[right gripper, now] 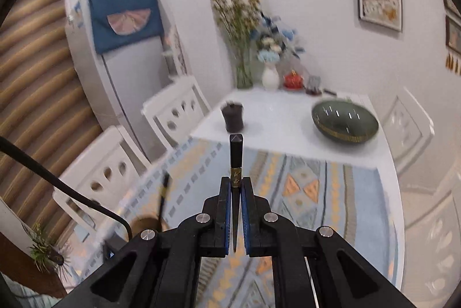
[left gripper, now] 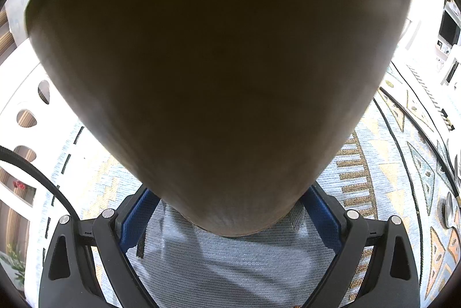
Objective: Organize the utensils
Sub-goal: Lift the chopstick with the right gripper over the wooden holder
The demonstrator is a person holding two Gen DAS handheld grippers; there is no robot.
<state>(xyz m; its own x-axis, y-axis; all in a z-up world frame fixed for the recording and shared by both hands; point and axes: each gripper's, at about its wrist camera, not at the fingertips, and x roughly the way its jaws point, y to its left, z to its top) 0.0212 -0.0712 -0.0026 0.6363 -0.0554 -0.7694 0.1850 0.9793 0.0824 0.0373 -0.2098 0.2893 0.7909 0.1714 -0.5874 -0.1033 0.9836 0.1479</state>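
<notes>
One black chopstick (right gripper: 235,163) is pinched in the right tongs (right gripper: 236,210) above the bench (right gripper: 288,117), and next it likely goes into the brown holder (left gripper: 219,63) clamped by the left tongs (left gripper: 227,221) at about 7 o'clock.

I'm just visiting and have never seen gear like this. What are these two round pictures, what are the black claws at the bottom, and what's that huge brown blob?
There is no robot here: a person holds a two-finger gripper in each hand, and a wide-angle camera on each one looks out along its fingers, hence the round, bent pictures.

In the left-hand picture, the left gripper is clamped on a big brown container, so close to the lens that it hides most of the view. Below it is a patterned tablecloth.

In the right-hand picture, the right gripper pinches one dark chopstick above the table. On the table stand a small dark cup, a green bowl and flower vases at the far end. White chairs stand beside it.
</notes>
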